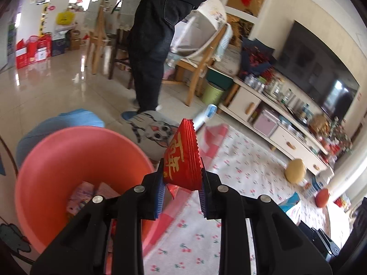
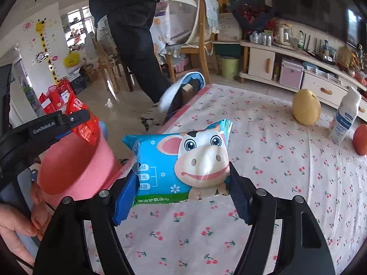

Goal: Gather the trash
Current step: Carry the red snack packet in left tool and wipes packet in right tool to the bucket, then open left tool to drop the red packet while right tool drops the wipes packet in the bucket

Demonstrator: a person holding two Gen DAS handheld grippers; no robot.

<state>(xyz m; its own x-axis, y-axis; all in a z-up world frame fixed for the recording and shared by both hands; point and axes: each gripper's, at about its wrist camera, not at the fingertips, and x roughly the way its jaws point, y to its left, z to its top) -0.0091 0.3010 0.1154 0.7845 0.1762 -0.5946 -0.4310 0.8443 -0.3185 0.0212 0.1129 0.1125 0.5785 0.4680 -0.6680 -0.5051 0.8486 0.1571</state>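
My left gripper (image 1: 182, 188) is shut on a red snack wrapper (image 1: 183, 158) with gold lettering, held upright just right of the pink bucket (image 1: 52, 160). The bucket stands beside the table and holds several wrappers (image 1: 84, 194). In the right wrist view, my right gripper (image 2: 181, 197) is shut on a blue wet-wipes pack (image 2: 176, 162) printed with a cartoon cow, lifted above the cherry-print tablecloth (image 2: 275, 183). The left gripper (image 2: 68, 123) with its red wrapper (image 2: 83, 119) shows over the bucket's rim (image 2: 101, 142) at the left.
On the cloth lie a yellow pear (image 2: 306, 107), a white and blue bottle (image 2: 344, 116) and an orange fruit (image 2: 361, 139). A person in dark trousers (image 1: 151, 52) stands behind. A cat-print cushion (image 1: 151, 130), wooden chairs and a TV cabinet (image 1: 275, 119) surround the table.
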